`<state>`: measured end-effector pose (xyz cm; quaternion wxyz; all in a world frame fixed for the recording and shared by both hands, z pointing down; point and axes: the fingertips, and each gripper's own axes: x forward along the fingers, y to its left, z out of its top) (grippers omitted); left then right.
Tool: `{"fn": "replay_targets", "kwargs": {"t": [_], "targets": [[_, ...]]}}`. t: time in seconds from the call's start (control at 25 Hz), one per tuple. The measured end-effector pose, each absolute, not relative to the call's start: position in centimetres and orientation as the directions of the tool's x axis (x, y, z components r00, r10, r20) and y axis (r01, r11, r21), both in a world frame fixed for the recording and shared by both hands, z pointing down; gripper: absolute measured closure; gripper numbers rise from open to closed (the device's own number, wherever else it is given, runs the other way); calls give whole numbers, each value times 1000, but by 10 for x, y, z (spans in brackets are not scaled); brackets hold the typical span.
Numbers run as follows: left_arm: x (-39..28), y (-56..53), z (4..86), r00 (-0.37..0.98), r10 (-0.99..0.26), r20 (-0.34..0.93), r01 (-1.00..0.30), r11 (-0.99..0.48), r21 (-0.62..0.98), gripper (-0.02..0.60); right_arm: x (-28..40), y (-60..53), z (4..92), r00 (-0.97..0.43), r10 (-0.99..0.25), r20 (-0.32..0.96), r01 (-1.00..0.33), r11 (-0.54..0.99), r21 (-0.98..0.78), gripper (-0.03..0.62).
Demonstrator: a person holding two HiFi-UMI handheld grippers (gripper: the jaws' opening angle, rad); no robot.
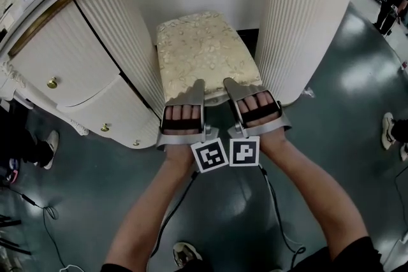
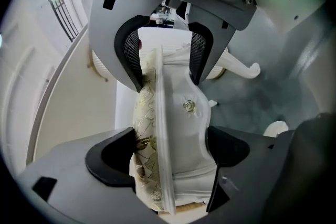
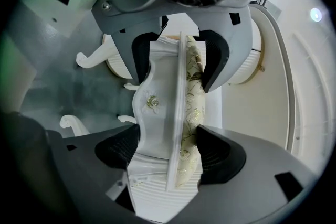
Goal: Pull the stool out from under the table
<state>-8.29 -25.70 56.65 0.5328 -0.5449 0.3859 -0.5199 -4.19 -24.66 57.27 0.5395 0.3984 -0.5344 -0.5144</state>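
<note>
Under the table (image 1: 70, 54), the jaws of the left gripper (image 1: 193, 91) and right gripper (image 1: 234, 90) clamp the stool (image 1: 203, 51) at its front edge. We should draw both back together, straight and level.

a glossy dark floor (image 1: 83, 200) is reflecting the ceiling lights. at the left edge someone's pale sneaker (image 1: 50, 148) is resting near a thin black cable (image 1: 46, 216) that is trailing across the lower left. another white shoe (image 1: 387, 129) is showing at the right edge, and a dark-clothed person (image 1: 389, 0) is standing at the upper right.
</note>
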Motion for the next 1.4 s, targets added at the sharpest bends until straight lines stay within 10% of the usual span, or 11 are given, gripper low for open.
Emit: {"fn": "replay_targets", "kwargs": {"t": [1.4], "targets": [[-80, -250, 566, 116, -964, 240, 143, -223, -964, 170, -41, -240, 565, -221, -943, 250, 96, 234, 967, 261]]}}
